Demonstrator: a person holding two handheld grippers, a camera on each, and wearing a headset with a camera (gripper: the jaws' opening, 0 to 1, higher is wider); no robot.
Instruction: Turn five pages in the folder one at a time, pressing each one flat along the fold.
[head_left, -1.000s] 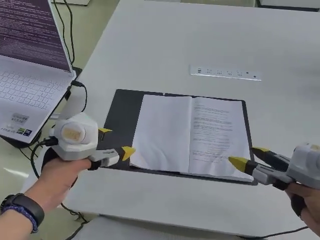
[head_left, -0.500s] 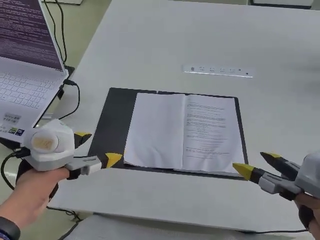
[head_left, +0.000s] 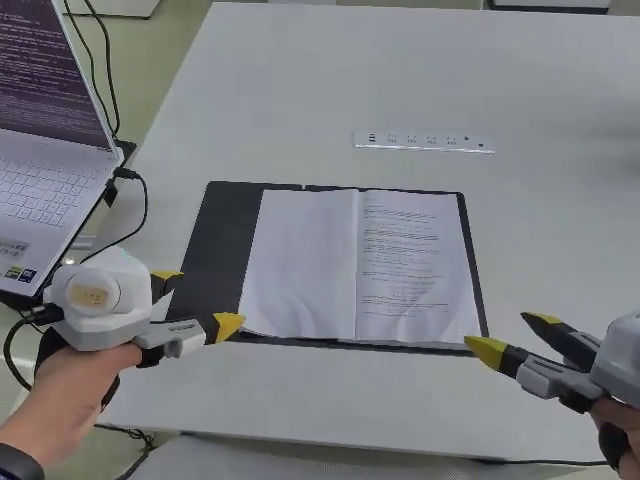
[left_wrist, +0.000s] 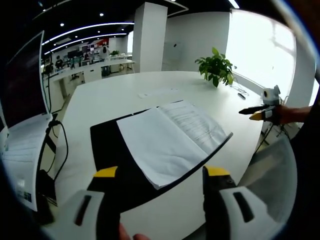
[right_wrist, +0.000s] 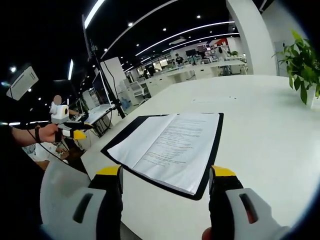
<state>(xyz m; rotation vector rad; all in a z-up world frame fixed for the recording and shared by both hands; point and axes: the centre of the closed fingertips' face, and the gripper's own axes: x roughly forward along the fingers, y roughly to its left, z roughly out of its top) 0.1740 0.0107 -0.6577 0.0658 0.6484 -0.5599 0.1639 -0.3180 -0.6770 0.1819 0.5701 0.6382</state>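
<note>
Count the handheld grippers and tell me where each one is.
2. The left gripper is off the folder's lower-left corner; the right gripper is off its lower-right corner.

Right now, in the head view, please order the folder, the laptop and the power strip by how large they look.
1. folder
2. laptop, though the picture edge cuts it off, so this rank is unsure
3. power strip, clearly the smallest

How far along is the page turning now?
The folder lies open, blank sheet flat on the left: perhaps some pages turned, count unclear. In hand: nothing; the left hand-held gripper and right hand-held gripper hover open near its lower corners. More turns likely remain.
</note>
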